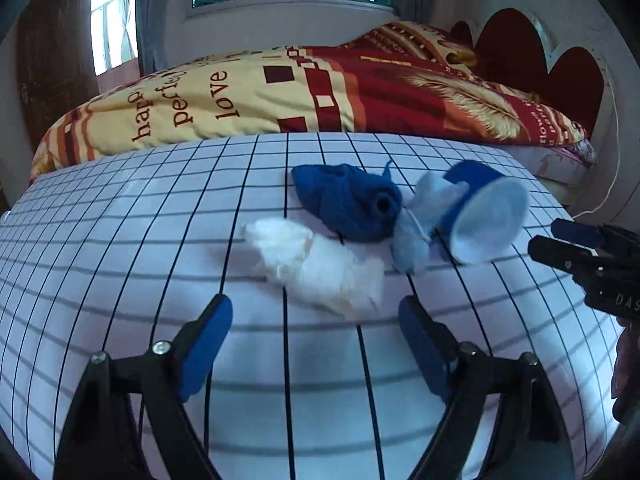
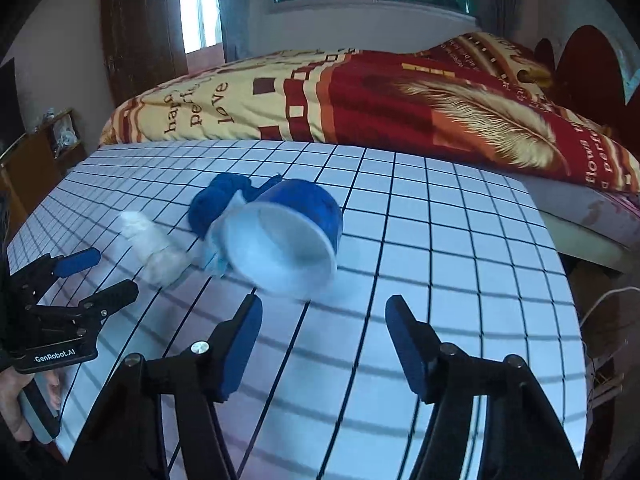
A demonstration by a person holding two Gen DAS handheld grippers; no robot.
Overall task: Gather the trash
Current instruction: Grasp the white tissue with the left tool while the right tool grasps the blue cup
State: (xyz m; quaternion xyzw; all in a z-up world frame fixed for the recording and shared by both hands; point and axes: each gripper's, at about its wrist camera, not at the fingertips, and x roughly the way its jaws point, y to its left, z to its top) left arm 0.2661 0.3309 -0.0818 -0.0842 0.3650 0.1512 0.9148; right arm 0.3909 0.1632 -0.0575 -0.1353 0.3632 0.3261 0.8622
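Motion blur smears the white tissue wad [image 1: 316,268] and blue paper cup [image 2: 288,232]. Cup hides most of the blue cloth [image 2: 212,204] in right view. Right gripper [image 1: 560,240] cut off by frame edge, gap unreadable there.

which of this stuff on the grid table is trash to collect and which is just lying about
Job:
- white tissue wad
- blue cloth bundle
- pale blue crumpled mask
- blue cup on its side

Lying about:
- patterned quilt
- red headboard
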